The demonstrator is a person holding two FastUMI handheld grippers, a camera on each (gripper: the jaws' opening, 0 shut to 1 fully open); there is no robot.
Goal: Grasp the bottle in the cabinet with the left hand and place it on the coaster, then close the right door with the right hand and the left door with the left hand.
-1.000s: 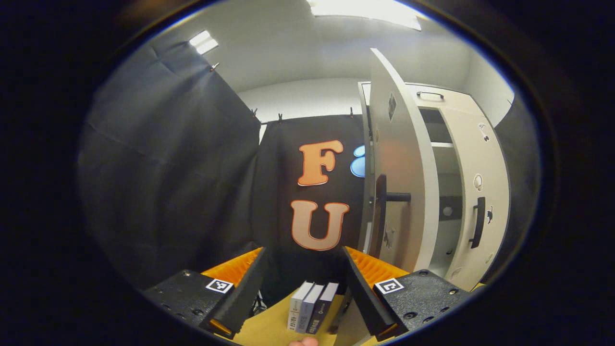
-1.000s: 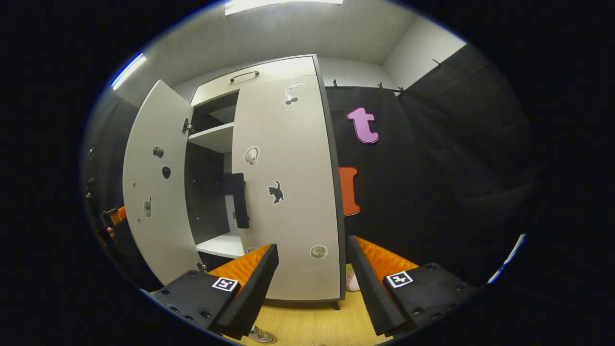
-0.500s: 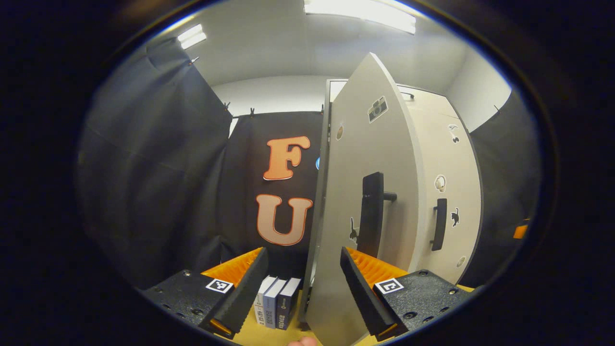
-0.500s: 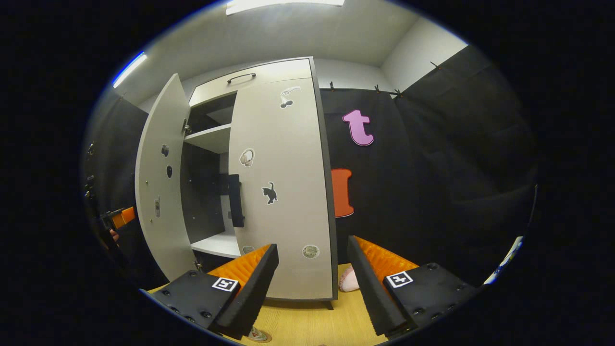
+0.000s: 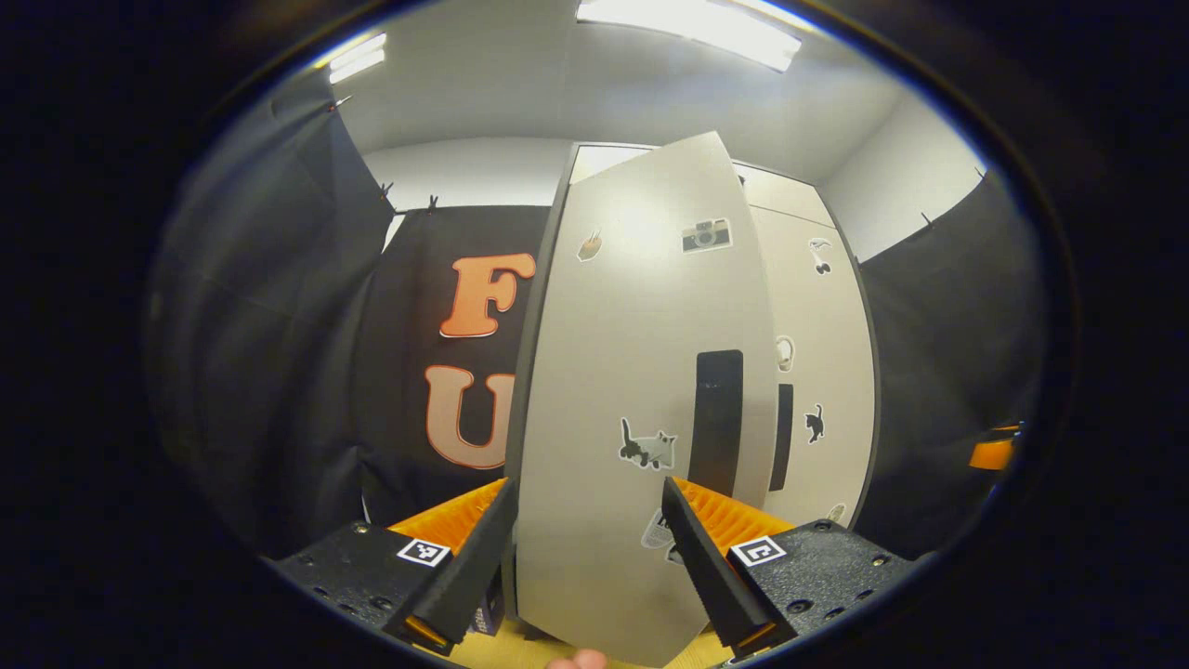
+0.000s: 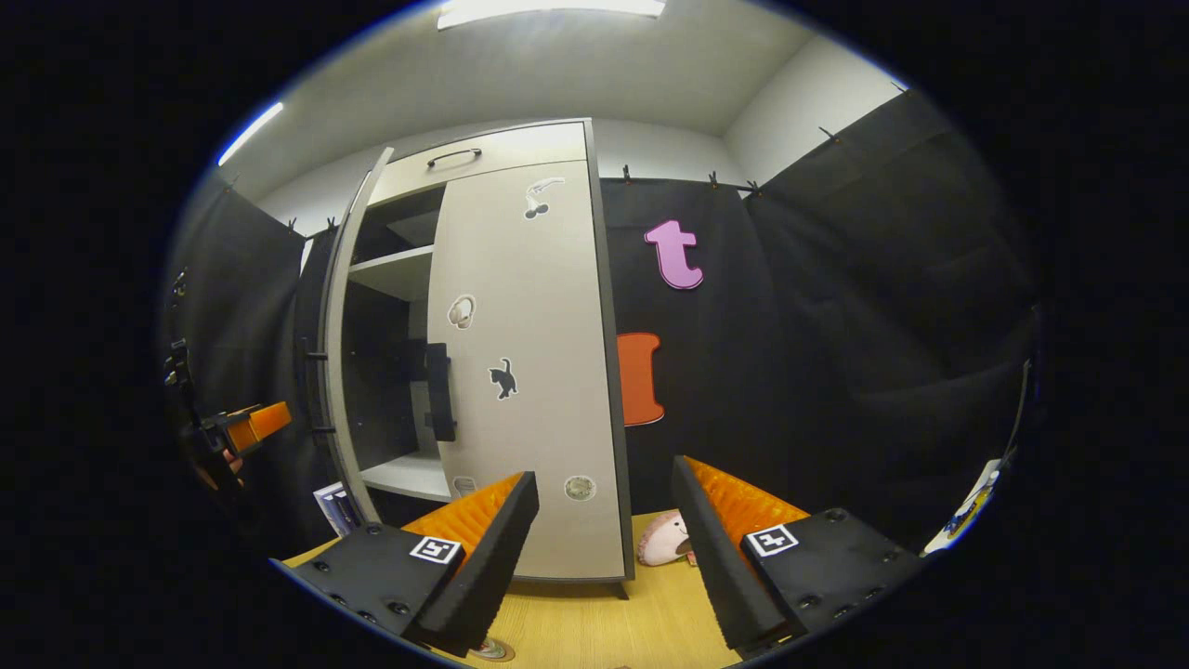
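The cabinet's left door (image 5: 632,390) faces me close up in the left gripper view, a pale panel with stickers and a black handle (image 5: 718,423). My left gripper (image 5: 585,557) is open, and the door panel stands right in front of its fingertips. Behind it the right door (image 5: 822,372) lies shut. In the right gripper view the left door (image 6: 336,344) shows edge-on, partly open, with the dark shelves (image 6: 395,274) inside. The right door (image 6: 525,372) is shut there too. My right gripper (image 6: 604,548) is open and empty over the wooden table (image 6: 604,632). A round object (image 6: 489,649) peeks in at the bottom edge.
Several books (image 6: 334,506) stand left of the cabinet's foot. A pink soft thing (image 6: 667,539) lies on the table right of the cabinet. The left gripper (image 6: 246,427) and a hand show far left in the right gripper view, and the right gripper (image 5: 994,452) far right in the left gripper view.
The left door has swung toward shut, from wide open to partly open, with my left gripper following its outer face. The right gripper has drifted slightly.
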